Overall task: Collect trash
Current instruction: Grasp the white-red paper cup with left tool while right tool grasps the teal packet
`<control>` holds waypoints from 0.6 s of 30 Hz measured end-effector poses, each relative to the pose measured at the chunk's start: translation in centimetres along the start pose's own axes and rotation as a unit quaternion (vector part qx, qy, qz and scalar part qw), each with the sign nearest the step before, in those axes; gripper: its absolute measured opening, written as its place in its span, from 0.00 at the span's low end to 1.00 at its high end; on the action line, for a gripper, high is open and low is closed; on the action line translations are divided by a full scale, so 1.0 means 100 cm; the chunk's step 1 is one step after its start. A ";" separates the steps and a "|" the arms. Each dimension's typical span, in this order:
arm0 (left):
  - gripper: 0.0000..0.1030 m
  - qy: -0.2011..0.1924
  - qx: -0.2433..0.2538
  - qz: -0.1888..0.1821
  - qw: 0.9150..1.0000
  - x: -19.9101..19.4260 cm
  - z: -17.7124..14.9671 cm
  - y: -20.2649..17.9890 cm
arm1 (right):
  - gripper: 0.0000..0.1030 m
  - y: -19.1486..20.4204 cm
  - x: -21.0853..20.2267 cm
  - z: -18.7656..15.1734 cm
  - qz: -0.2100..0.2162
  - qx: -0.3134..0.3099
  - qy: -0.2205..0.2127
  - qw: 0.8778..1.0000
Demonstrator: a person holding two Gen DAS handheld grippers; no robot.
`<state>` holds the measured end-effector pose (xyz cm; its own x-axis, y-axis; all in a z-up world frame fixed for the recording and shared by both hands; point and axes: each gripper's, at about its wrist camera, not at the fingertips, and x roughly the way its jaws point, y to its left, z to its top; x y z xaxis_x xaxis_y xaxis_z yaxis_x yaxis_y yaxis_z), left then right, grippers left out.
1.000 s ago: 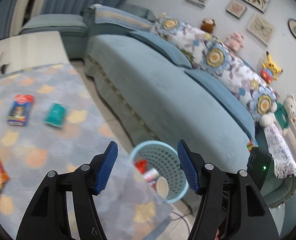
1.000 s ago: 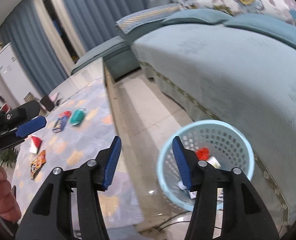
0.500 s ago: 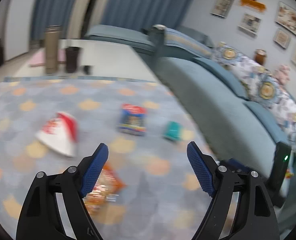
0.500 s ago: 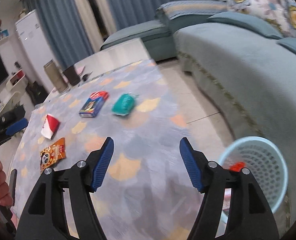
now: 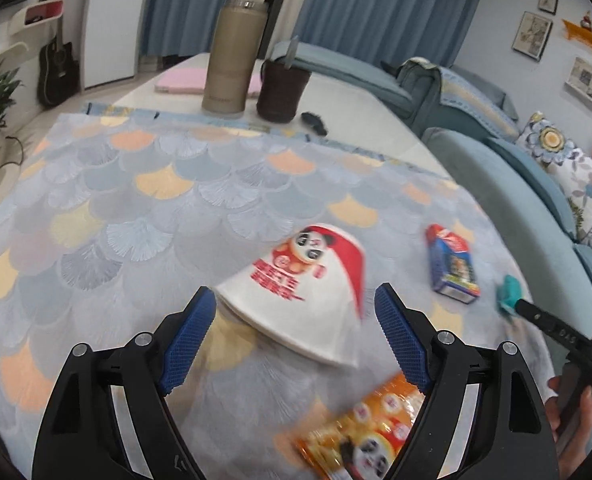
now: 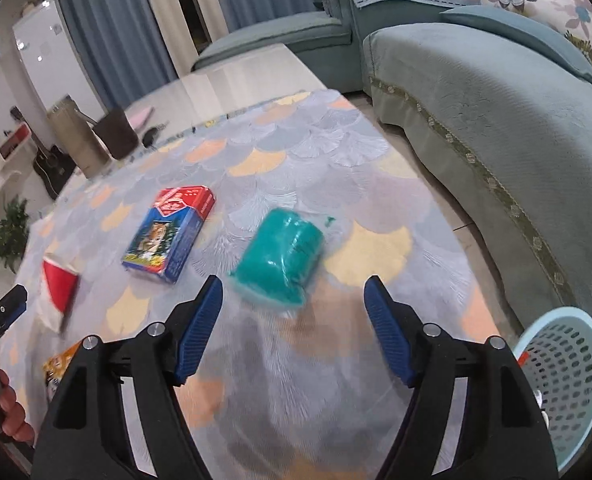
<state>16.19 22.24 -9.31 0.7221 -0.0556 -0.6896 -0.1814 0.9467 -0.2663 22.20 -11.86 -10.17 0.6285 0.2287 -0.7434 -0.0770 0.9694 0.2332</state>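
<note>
On the patterned tablecloth (image 5: 144, 208): scattered trash, seen from both wrist cameras. Between the wide-spread blue pads of the left gripper (image 5: 296, 340), empty and clear of everything: a flattened white-and-red paper cup with a panda print (image 5: 304, 284), lying just beyond the fingertips. Near the right finger, low in that view: an orange snack packet (image 5: 360, 436), blurred. Farther right: a blue-and-red carton (image 5: 452, 264), then a teal wrapped pack (image 5: 508, 296) partly behind the other tool. At the far end of the table (image 5: 348, 108): a tall beige flask (image 5: 234, 56) and a dark brown cup (image 5: 282, 88), side by side. From the right wrist: right gripper (image 6: 294, 330) with jaws opening, nothing clasped, pads apart and off the teal wrapped pack (image 6: 280, 256) lying just ahead between the fingertips. Left of it, the blue-and-red carton (image 6: 170, 232); farther left, the paper cup (image 6: 58, 288). At the lower right edge, on the floor beside the sofa (image 6: 496, 128): a light blue perforated wastebasket (image 6: 564, 380), contents hard to make out.
</note>
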 end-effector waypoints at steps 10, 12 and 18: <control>0.66 0.042 0.004 -0.005 0.999 0.038 0.002 -0.011 | 0.72 0.005 0.026 0.020 0.002 0.007 0.011 1.000; 0.57 0.042 0.011 0.005 0.999 0.040 0.002 -0.016 | 0.72 0.002 0.027 0.020 0.008 0.014 0.016 1.000; 0.25 0.029 0.038 0.013 0.999 0.036 -0.003 -0.027 | 0.72 -0.002 0.029 0.021 -0.003 0.026 0.018 1.000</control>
<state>19.07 19.43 -11.30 0.6775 -0.0458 -0.7341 -0.1469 0.9695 -0.1961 25.71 -11.62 -11.05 0.6008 0.2275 -0.7663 -0.0335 0.9650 0.2602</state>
